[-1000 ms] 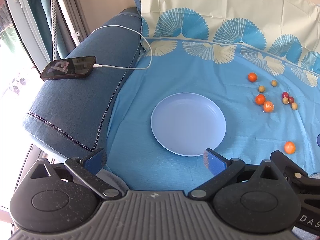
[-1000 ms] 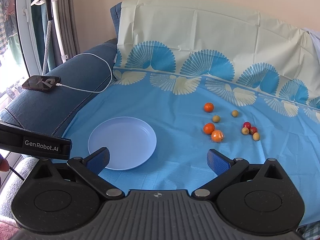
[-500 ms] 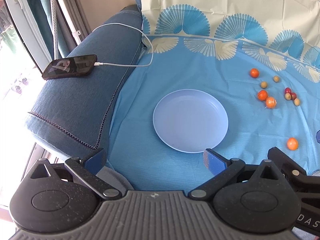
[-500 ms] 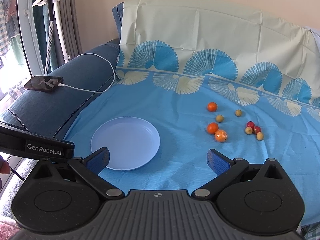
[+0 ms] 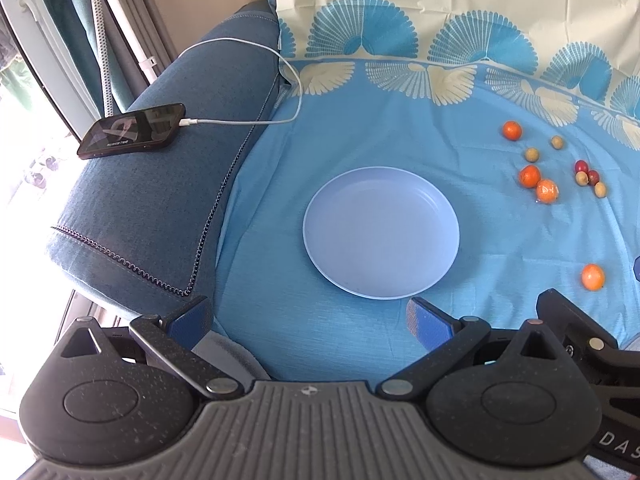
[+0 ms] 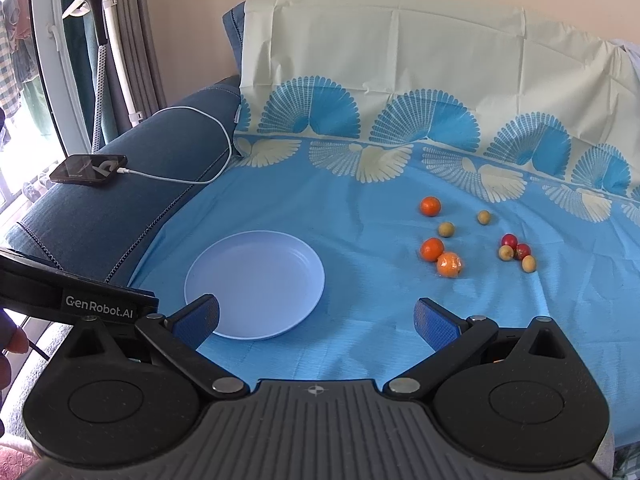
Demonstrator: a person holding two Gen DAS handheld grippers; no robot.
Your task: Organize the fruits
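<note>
An empty pale blue plate (image 5: 380,232) (image 6: 256,284) lies on a blue patterned cloth (image 5: 500,240). To its right are scattered fruits: oranges (image 5: 530,176) (image 6: 432,249), small yellow-green fruits (image 5: 531,155) (image 6: 445,229) and two red ones (image 5: 581,166) (image 6: 509,239). One orange (image 5: 593,277) lies apart, nearer to me. My left gripper (image 5: 308,318) hovers open just short of the plate's near rim. To the plate's right, my right gripper (image 6: 318,318) is also open, well short of the fruits. Neither holds anything.
A dark phone (image 5: 132,131) (image 6: 89,169) rests on the blue sofa arm (image 5: 152,200) at the left, with a white cable (image 5: 240,120) running onto the cloth. A garment steamer stand (image 6: 100,40) and curtains stand beyond the arm. The cloth drapes up the backrest (image 6: 400,60).
Both views have drifted slightly, with the plate a little higher in the left wrist view. Both grippers stay open. Plate and fruits have not moved on the cloth.
</note>
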